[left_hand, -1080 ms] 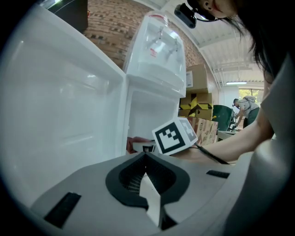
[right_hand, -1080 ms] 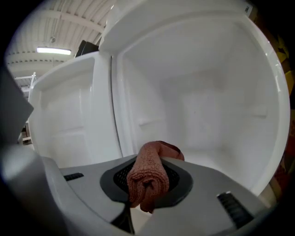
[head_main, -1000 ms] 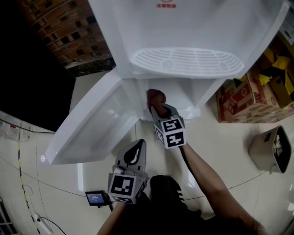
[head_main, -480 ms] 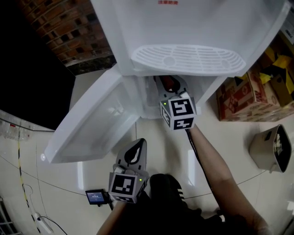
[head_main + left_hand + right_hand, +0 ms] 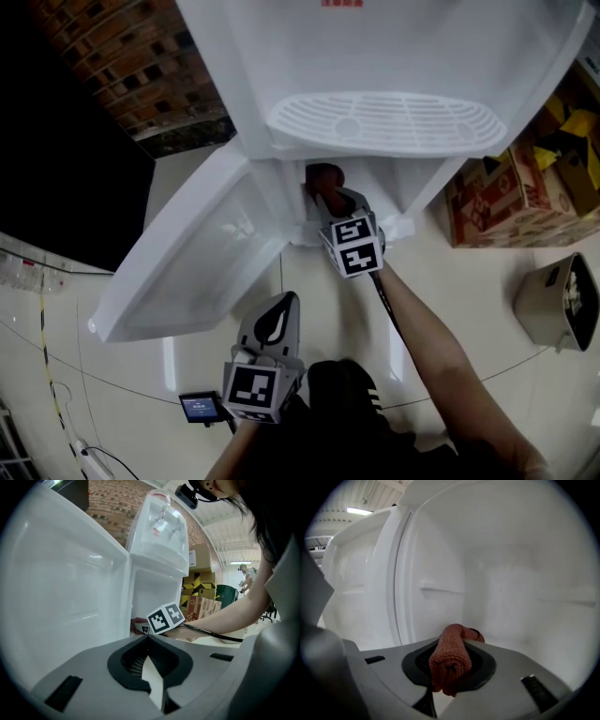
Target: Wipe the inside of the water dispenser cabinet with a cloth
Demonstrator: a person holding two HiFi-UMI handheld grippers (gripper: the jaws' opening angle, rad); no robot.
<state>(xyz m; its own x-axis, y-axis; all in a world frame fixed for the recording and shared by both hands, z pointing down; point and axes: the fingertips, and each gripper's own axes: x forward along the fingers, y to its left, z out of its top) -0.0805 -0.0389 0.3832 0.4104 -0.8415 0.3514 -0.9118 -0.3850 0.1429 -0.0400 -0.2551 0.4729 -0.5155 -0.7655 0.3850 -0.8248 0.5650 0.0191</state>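
The white water dispenser [image 5: 394,56] stands with its lower cabinet door [image 5: 187,258] swung open to the left. My right gripper [image 5: 330,197] reaches into the cabinet opening, shut on a rolled reddish-brown cloth [image 5: 323,176]. In the right gripper view the cloth [image 5: 451,660] sticks out between the jaws, against the white inner walls [image 5: 511,588] and near the left side of the cabinet. My left gripper [image 5: 283,302] hangs low in front of the door, shut with nothing in it. Its own view shows the right gripper's marker cube [image 5: 165,618] at the cabinet mouth.
Cardboard boxes [image 5: 511,187] stand right of the dispenser, and a beige bin [image 5: 555,307] sits on the floor further right. A small device with a screen [image 5: 200,407] lies by my feet. A brick wall [image 5: 131,56] is at the back left. The drip tray [image 5: 384,120] overhangs the cabinet.
The right gripper with the cloth swung right and deeper into the cabinet, then came back left and a little outward. The left gripper stayed put.
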